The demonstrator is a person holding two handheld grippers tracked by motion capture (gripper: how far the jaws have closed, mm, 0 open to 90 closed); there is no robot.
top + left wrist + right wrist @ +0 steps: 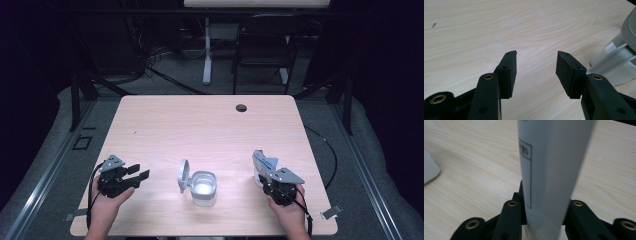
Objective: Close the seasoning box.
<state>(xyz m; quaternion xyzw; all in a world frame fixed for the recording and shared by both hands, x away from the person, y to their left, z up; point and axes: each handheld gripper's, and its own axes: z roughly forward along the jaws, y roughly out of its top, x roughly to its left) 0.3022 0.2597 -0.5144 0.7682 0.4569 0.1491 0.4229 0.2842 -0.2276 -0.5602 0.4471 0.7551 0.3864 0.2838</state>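
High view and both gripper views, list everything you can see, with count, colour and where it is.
container: one, white and translucent, round lid hinged open at its left, near the table's front edge between the two grippers
packet: one, white and pale blue with a printed box, standing between the right gripper's fingers
table: one, light wood, small dark hole near its far edge
folding chair: one, black, on the floor behind the table
white stand leg: one, on the floor beyond the table
left gripper: one, black, fingers open over bare table, left of the container
right gripper: one, black with grey plate, fingers around the packet
hands: two, at the front edge
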